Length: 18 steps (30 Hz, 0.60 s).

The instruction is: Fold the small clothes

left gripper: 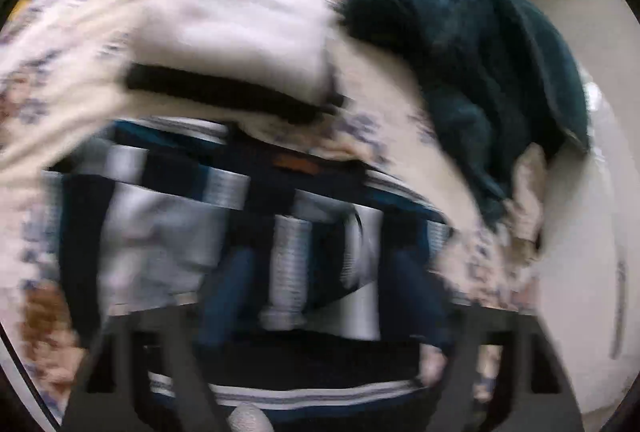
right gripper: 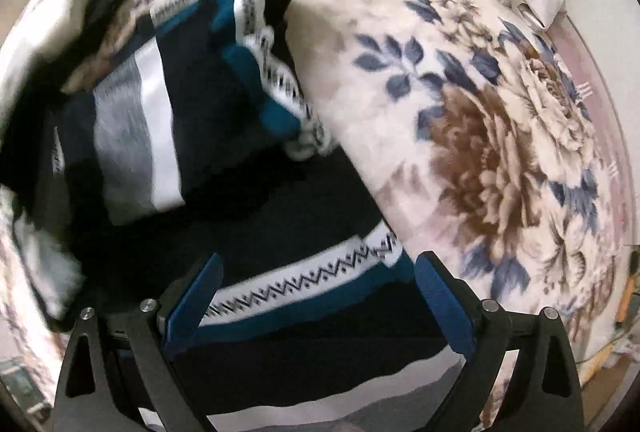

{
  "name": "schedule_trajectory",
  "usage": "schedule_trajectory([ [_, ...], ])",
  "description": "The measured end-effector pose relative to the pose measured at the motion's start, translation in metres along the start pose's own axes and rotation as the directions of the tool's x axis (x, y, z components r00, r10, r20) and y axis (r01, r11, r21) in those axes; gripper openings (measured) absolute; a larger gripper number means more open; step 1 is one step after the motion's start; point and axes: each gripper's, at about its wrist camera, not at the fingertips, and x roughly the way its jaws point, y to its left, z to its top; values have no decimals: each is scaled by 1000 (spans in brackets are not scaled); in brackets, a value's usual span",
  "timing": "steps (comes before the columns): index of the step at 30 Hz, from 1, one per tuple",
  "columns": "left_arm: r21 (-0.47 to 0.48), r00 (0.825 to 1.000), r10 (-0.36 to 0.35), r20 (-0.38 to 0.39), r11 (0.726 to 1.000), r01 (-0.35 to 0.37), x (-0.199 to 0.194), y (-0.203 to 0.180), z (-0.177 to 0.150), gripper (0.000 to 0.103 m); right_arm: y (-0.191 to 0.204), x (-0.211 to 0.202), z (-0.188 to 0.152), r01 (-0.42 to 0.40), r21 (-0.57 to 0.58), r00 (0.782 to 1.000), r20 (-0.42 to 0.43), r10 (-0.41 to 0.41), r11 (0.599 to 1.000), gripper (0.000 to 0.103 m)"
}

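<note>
No readable txt, labels or nos. anywhere.

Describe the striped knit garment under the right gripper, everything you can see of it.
The striped sweater looks like soft knit: navy with white, grey and teal bands and a white zigzag-pattern band. It lies partly folded and bunched on the floral blanket. One patterned band runs between the open blue fingers of the right gripper, with no clamp on it visible.

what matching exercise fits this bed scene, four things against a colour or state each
Things:
1. fluffy towel
2. floral bed blanket
3. striped knit sweater
4. right gripper

Colour or state:
A. cream with blue leaves and brown flowers
B. jaws open over the zigzag band
C. dark teal, heaped
D. navy with white and grey bands

Pairs: 1-C, 2-A, 3-D, 4-B
</note>
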Motion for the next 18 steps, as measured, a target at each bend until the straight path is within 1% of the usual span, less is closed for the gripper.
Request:
schedule_trajectory([
  [1, -12, 998, 53, 25, 999, -53, -11, 16, 0, 87, -1, -4, 4, -41, 9, 999, 7, 41, 999, 98],
  [2, -22, 994, 98, 46, 995, -97, -22, 32, -4, 87, 0, -10, 9, -106, 18, 994, 22, 106, 994, 98],
  [4, -55, 970, 233, 66, 972, -229, -44, 80, -4, 87, 8, -15, 19, -185, 20, 982, 38, 184, 983, 98],
  [5, -74, 962, 267, 66, 962, -262, -54, 97, -9, 87, 17, -14, 27, -236, 16, 971, 38, 235, 972, 98],
  [6, -99, 948, 312, 61, 947, -305, -62, 115, -12, 87, 26, -12, 34, -268, 7, 963, 35, 267, 963, 98],
  [7, -123, 926, 374, 47, 922, -366, -68, 138, -14, 87, 35, -9, 40, -291, -2, 956, 30, 291, 957, 98],
  [8, -132, 915, 402, 40, 910, -394, -70, 152, -17, 87, 49, -2, 50, -316, -16, 948, 27, 317, 949, 98],
  [10, -164, 883, 468, 16, 873, -460, -71, 178, -22, 87, 73, 11, 65, -332, -41, 943, 6, 332, 942, 98],
  [11, -173, 878, 479, 13, 866, -470, -69, 182, -26, 87, 90, 24, 74, -348, -59, 938, -24, 347, 936, 98],
  [12, -187, 871, 492, 11, 856, -482, -70, 189, -28, 87, 100, 33, 76, -347, -67, 937, -53, 344, 935, 96],
  [13, -198, 863, 505, 10, 847, -494, -70, 194, -29, 87, 113, 46, 81, -354, -69, 933, -91, 348, 933, 71],
  [14, -205, 859, 511, 10, 842, -499, -70, 197, -31, 87, 119, 53, 84, -366, -69, 928, -108, 358, 928, 17],
  [15, -215, 858, 513, 8, 839, -500, -67, 198, -31, 87, 127, 54, 85, -332, -87, 941, -103, 323, 939, 3],
  [16, -223, 860, 511, 5, 839, -497, -62, 199, -31, 87, 130, 48, 85, -299, -113, 954, -60, 294, 947, 3],
  [17, -230, 862, 507, 4, 839, -493, -59, 197, -30, 87, 127, 38, 86, -275, -139, 961, -10, 277, 951, 3],
  [18, -236, 868, 497, 6, 844, -482, -55, 196, -29, 87, 124, 30, 87, -259, -151, 964, 25, 266, 954, 3],
])
